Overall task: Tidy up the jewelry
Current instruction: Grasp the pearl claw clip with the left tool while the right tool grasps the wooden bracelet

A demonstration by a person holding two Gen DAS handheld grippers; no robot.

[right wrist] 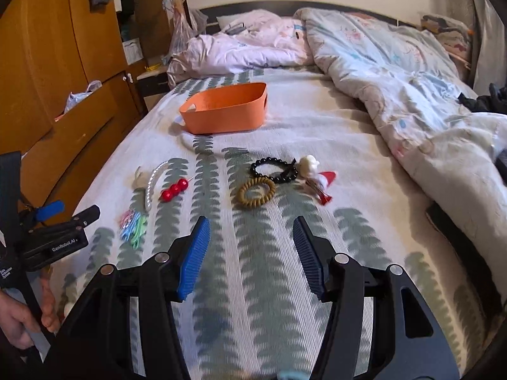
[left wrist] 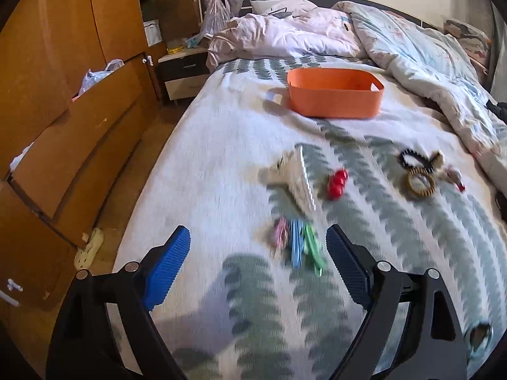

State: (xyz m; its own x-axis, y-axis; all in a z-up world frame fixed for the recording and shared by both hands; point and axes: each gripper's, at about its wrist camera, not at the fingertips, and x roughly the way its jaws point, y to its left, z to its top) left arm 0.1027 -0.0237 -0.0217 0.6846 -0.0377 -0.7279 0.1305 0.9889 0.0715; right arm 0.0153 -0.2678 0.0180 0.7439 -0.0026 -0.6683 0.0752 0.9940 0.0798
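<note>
The bed (right wrist: 317, 126) spreads bare beneath both tongs, its left edge beside the left tongs (left wrist: 258, 247). The orange bin (right wrist: 221, 117) sits far ahead. Bracelets (right wrist: 263, 179) lie just ahead of the right tongs (right wrist: 252, 237); clips (left wrist: 298, 243) between the left's tips. Both angle downward, released, empty.

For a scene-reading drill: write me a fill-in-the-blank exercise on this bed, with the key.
1. The bin at the far end of the bedspread is coloured ____.
2. The black bead bracelet touches a coiled hair tie coloured ____.
3. The cluster of round beads beside the pearl strand is coloured ____.
4. Both the left gripper and the right gripper hold ____ between their pads.

Missing words: orange; tan; red; nothing
</note>
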